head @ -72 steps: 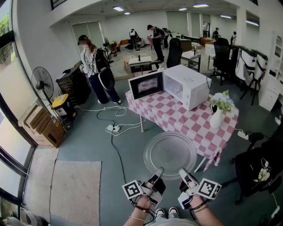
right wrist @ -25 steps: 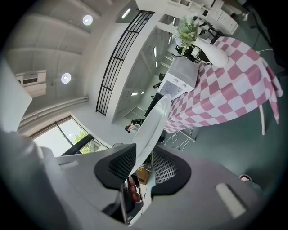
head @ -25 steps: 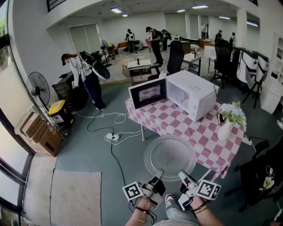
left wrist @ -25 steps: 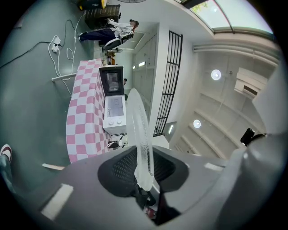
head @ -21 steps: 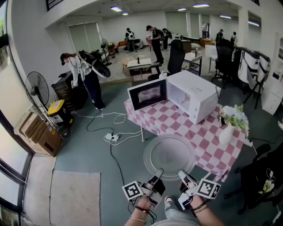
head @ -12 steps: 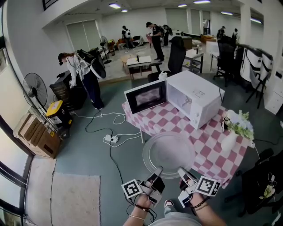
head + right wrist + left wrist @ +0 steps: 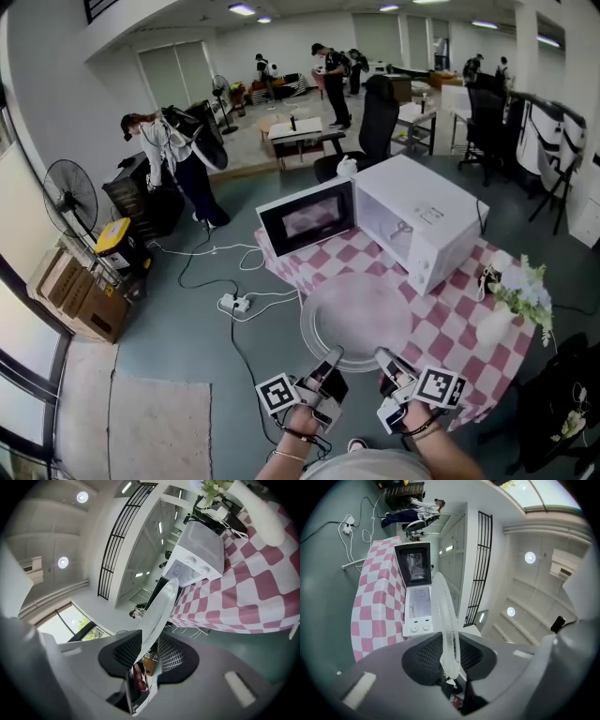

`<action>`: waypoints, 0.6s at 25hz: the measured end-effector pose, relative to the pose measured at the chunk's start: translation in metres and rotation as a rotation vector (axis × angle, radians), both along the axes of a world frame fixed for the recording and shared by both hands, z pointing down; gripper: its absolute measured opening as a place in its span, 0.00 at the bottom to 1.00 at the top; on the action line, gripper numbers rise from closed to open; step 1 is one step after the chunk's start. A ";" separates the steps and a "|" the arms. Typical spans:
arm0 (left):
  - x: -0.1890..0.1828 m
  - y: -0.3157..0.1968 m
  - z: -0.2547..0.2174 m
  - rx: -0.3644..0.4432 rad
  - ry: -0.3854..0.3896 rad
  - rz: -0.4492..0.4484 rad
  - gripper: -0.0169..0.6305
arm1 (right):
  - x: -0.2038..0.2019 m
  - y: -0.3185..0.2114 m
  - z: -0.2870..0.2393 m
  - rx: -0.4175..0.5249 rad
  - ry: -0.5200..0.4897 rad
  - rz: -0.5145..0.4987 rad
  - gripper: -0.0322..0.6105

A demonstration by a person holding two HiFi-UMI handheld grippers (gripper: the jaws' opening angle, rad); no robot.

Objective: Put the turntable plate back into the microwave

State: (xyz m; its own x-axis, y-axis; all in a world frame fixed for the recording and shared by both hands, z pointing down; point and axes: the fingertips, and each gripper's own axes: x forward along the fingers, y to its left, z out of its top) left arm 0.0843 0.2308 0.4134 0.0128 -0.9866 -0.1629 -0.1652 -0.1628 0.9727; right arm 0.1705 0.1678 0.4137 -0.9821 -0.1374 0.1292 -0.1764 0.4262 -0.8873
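Turntable plate (image 7: 361, 314) clamped by left gripper (image 7: 330, 358) and right gripper (image 7: 384, 357) near open microwave (image 7: 431, 216)

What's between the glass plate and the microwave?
Just bare pink-checked tablecloth, as the head view shows. Nothing else sits between the glass plate and the open microwave.

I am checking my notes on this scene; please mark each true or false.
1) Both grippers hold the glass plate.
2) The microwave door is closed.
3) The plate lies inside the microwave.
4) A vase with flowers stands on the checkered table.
1) True: the left gripper and the right gripper clamp the glass plate at its near rim.
2) False: the microwave door stands open.
3) False: the plate is held outside the microwave.
4) True: the vase stands on the checkered table.
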 end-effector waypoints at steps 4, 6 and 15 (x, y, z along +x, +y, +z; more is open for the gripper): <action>-0.019 -0.021 0.003 0.002 -0.005 -0.008 0.13 | -0.018 -0.021 0.005 -0.021 0.003 0.002 0.20; -0.026 -0.029 0.006 0.000 0.001 -0.009 0.13 | -0.023 -0.027 0.009 -0.058 0.010 0.014 0.20; -0.060 -0.070 0.015 -0.017 0.021 0.037 0.13 | -0.058 -0.067 0.017 -0.028 0.014 0.041 0.20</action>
State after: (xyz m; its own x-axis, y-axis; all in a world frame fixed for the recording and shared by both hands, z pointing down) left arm 0.0238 0.1605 0.4287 0.0461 -0.9881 -0.1465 -0.1393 -0.1516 0.9786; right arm 0.1121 0.1013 0.4309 -0.9737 -0.1742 0.1471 -0.2058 0.3936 -0.8959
